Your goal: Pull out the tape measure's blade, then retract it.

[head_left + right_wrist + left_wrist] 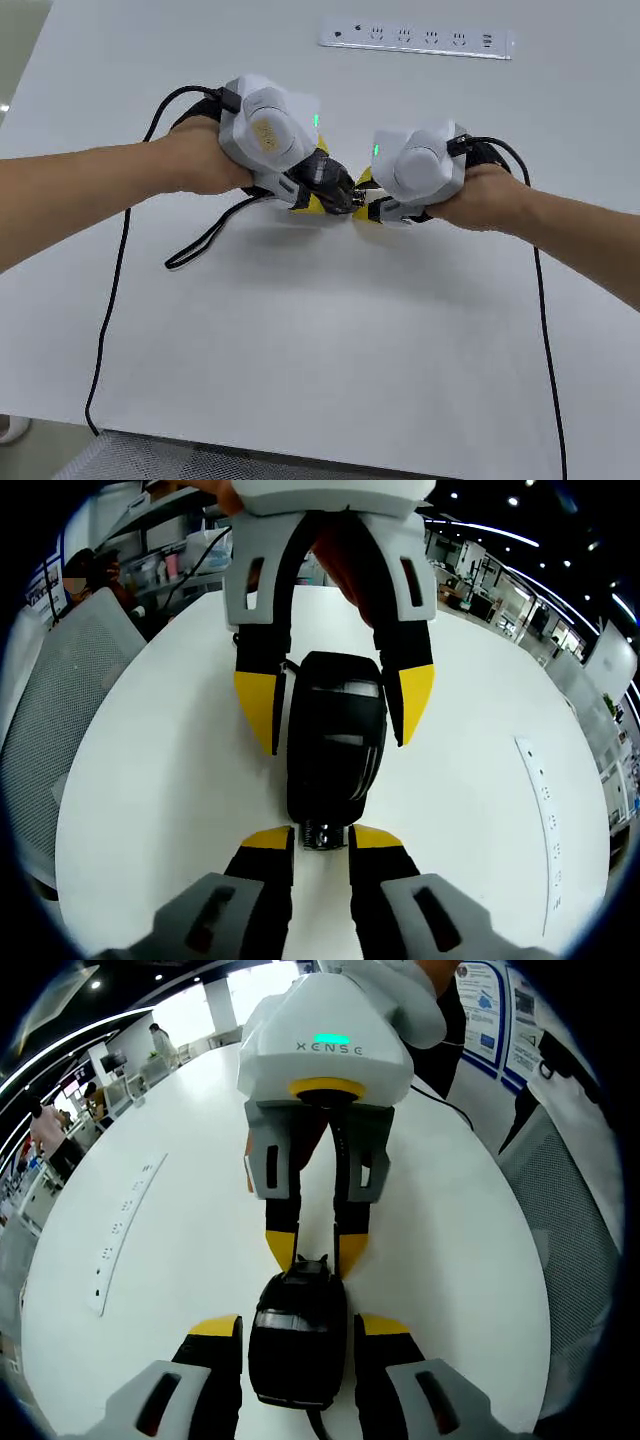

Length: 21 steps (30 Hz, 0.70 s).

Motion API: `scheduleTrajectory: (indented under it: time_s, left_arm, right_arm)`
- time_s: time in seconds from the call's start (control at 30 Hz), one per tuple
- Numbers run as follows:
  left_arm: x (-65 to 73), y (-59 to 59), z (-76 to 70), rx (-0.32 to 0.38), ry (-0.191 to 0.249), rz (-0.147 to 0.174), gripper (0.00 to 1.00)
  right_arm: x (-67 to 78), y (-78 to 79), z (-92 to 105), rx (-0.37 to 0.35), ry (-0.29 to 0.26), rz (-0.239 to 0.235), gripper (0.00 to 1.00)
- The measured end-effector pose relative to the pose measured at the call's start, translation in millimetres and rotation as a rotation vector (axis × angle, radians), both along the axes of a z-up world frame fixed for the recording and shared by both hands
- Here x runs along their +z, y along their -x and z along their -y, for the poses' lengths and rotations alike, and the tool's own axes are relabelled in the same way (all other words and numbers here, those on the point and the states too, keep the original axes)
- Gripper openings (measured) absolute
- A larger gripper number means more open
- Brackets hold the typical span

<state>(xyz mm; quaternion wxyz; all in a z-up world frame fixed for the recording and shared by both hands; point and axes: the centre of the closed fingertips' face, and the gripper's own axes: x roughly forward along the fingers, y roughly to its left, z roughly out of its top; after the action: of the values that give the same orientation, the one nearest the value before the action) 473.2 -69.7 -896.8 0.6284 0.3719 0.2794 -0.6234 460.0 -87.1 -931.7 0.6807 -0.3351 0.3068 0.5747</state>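
Tape measure [300, 1350] mid-table, case clamped in my left claw [300, 1325] at six o'clock; right claw [322, 838], from twelve, pinches the blade hook [322, 831]. Reckon it's a hard, slick case with a thin, springy blade: I'd hold that hook squarely.

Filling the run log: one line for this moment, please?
left gripper: shut on tape measure | right gripper: shut on blade tip | pull: not yet begun

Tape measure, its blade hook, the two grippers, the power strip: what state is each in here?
tape measure: blade in, no length drawn out.
blade hook: at the case mouth, pinched.
left gripper: shut on the tape measure's case.
right gripper: shut on the blade hook.
power strip: flat on the table, sockets look empty.
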Motion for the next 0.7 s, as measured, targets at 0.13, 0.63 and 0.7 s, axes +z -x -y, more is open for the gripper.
scheduleTrajectory:
  time_s: [0.13, 0.63, 0.7]
  left_arm:
    - [-1.1, 0.0, -0.3, -0.003, -0.001, -0.003, 0.39]
    - [-1.1, 0.1, -0.2, -0.014, -0.002, -0.005, 0.35]
    - [-1.2, 0.2, -0.2, -0.016, -0.004, -0.006, 0.35]
  right_arm:
    - [-1.2, -0.3, 1.1, -0.002, 0.004, -0.002, 0.2]
    - [-5.0, -3.9, 1.8, 0.002, 0.007, -0.01, 0.16]
    - [-6.1, -5.0, 1.8, 0.014, 0.007, -0.01, 0.16]
